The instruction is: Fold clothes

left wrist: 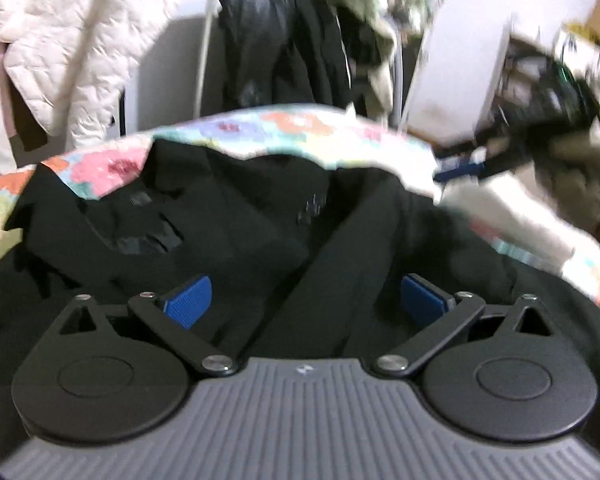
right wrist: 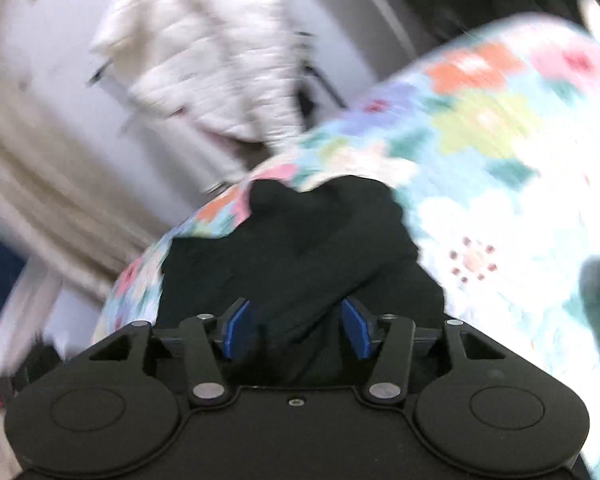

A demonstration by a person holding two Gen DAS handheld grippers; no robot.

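Observation:
A black garment lies rumpled on a floral bedsheet, with a thick fold running toward the camera. My left gripper hovers low over its near part. It is open wide, and its blue pads stand on either side of the fold without pressing it. In the right wrist view, a bunched end of the black garment fills the gap between the half-closed fingers of my right gripper. Creases converge there, and the blue pads press the cloth from both sides. Both views are motion-blurred.
A white quilted jacket hangs at the back left and dark coats hang at the back centre. Cluttered shelves and boxes stand to the right. In the right wrist view, the floral bedsheet spreads to the right and pale fabric lies beyond its edge.

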